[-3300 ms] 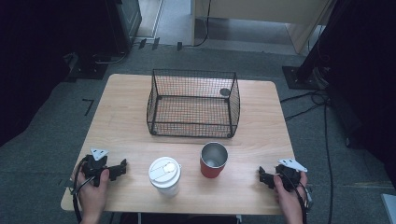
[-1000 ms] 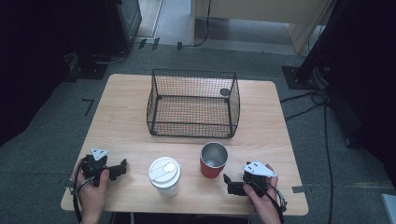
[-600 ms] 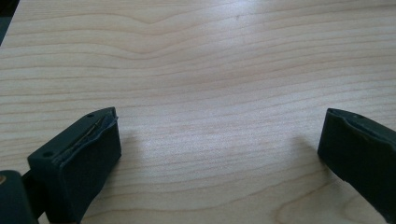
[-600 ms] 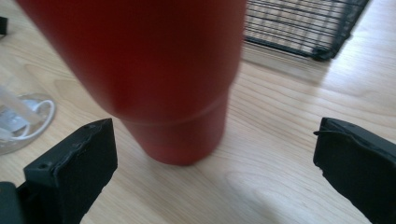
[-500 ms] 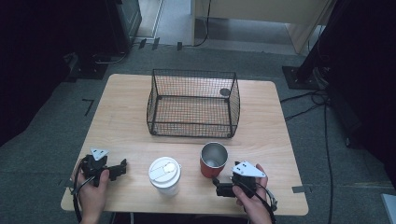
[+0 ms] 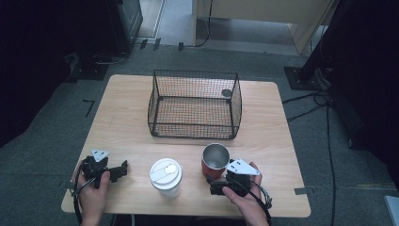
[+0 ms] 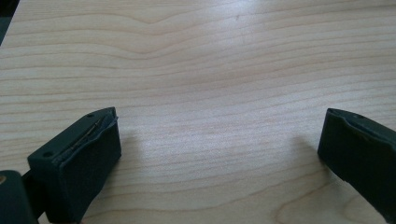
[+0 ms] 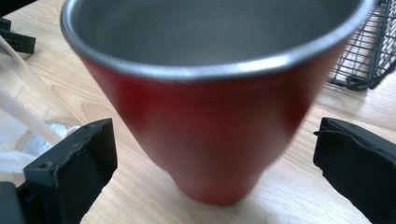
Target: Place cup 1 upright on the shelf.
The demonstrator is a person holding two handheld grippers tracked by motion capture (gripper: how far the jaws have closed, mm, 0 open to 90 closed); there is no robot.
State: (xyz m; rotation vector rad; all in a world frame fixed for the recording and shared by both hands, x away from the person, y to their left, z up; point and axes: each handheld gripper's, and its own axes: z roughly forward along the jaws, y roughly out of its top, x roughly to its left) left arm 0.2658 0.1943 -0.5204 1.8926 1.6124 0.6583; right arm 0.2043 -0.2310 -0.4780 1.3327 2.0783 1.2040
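- Your right gripper (image 6: pixel 212 184) sits at the red metal cup with a steel rim (image 6: pixel 215 161), its jaws spread wide on either side of the cup's body, not yet touching.
- The cup stands upright on the wooden table (image 6: pixel 122 127), just before the black wire basket (image 6: pixel 194 104).
- You are in the approach-to-grasp step; next, ease forward and close squarely on the cup.
- Your left gripper (image 6: pixel 123 168) rests spread and holding nothing, beside the white lidded paper cup (image 6: pixel 165 176).

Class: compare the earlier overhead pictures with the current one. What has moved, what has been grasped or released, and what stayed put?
The right claw has slid left along the table's near edge, up to the red cup; its jaws now stand open on either side of the cup, not yet closed. Nothing was grasped or released. The left claw, white lidded cup and wire basket stayed put.
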